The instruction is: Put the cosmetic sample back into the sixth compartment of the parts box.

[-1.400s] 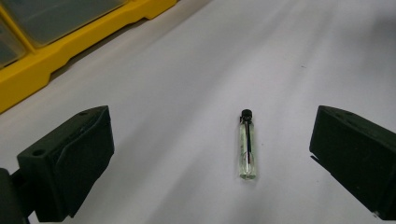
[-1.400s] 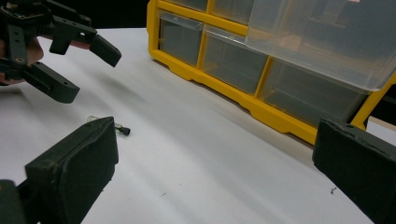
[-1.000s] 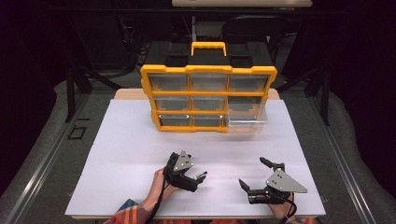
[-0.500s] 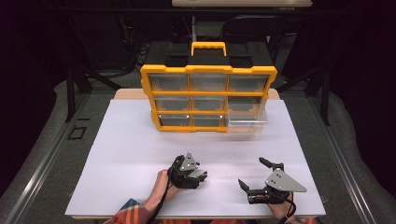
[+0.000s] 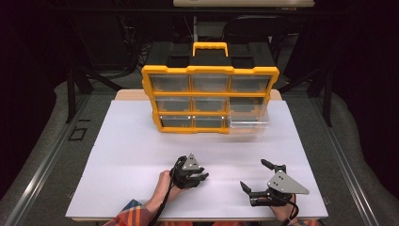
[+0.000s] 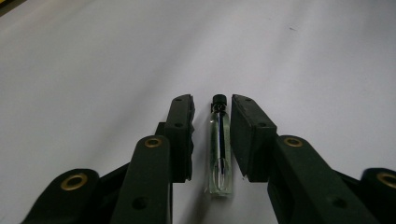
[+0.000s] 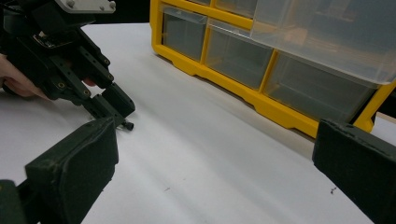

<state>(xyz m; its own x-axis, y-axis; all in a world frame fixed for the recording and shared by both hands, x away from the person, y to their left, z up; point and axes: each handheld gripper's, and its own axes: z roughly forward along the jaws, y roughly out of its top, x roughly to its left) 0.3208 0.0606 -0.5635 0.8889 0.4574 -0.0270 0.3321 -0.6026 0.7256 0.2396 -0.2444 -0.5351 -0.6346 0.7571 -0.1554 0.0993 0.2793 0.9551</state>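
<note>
Near the table's [image 5: 141, 141] front edge, the left gripper [image 5: 201, 176] has just been closing its jaws around a small glass vial [image 6: 220, 140] lying flat — narrow gaps remain, so no grip yet. The right gripper [image 5: 256, 176] rests wide open — idle.

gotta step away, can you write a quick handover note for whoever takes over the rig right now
Left gripper: low over the white table, jaws have just been closing around a small glass vial with a black cap; it lies flat between the pads, slim gaps on both sides, not yet clamped.
Right gripper: resting on the table, jaws wide open, nothing between them.
Yellow drawer organizer stands at the far side; its lower right clear drawer is pulled out.
Done: drawer open, vial straddled.
Left: probably close on the vial, lift it and carry it to the open drawer.
</note>
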